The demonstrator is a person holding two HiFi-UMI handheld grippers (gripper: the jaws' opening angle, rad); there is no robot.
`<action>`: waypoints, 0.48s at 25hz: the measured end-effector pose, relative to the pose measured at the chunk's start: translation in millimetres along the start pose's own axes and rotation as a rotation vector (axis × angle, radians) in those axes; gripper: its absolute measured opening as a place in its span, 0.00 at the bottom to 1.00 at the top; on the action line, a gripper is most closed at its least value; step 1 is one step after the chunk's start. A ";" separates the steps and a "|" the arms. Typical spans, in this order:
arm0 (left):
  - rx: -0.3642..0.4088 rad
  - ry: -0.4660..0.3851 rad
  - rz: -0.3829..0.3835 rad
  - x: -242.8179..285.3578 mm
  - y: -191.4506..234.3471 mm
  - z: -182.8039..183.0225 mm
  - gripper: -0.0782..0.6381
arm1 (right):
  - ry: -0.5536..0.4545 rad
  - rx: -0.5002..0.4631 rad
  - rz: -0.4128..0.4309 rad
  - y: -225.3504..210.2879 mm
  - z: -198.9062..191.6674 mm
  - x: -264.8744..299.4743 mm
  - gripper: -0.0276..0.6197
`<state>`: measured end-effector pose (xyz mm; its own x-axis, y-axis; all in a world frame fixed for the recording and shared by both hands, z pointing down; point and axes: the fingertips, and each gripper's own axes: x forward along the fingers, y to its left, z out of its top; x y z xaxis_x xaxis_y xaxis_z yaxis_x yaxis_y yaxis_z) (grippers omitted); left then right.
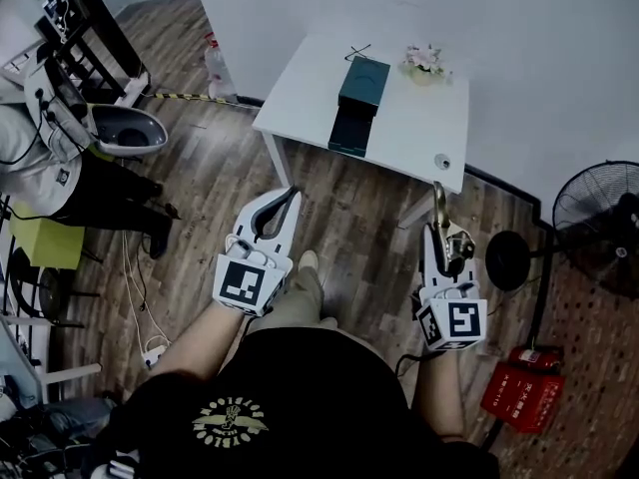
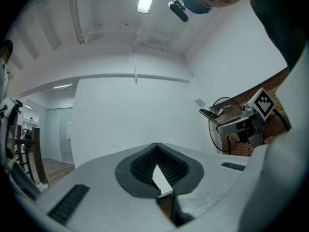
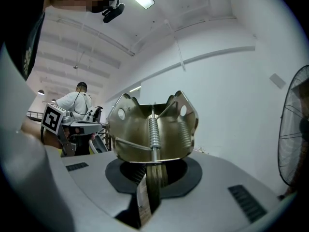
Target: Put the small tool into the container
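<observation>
The right gripper point(image 1: 440, 233) pinches the small tool point(image 3: 153, 129) by its handle. It is a brass-coloured spring clamp, and its sprung body stands out beyond the jaw tips, likely so it enters the container point(image 1: 357, 103) first. That dark box sits on the table point(image 1: 419, 138), well ahead of both jaws. The left gripper point(image 1: 288, 200) has its jaws pressed together on nothing — probably idle.

small tool point(image 3: 152, 129) lower end hidden inside right gripper point(image 1: 442, 233), fan point(image 1: 597, 226) cut off at right edge
</observation>
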<state>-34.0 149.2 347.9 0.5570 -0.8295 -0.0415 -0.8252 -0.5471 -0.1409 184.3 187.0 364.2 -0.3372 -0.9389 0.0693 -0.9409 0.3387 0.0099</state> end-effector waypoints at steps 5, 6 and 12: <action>-0.002 0.019 -0.006 13.4 -1.4 -6.0 0.12 | 0.031 0.006 0.008 -3.2 -8.5 8.2 0.13; 0.000 0.024 -0.008 14.7 -2.5 -6.7 0.12 | 0.034 0.007 0.010 -3.4 -9.7 9.4 0.13; -0.001 0.032 -0.007 25.3 -2.3 -8.3 0.12 | 0.045 0.016 0.019 -9.5 -13.2 16.6 0.13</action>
<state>-18.8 128.5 355.3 0.5598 -0.8286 -0.0086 -0.8211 -0.5534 -0.1400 188.0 169.0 378.4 -0.3537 -0.9283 0.1145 -0.9348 0.3552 -0.0074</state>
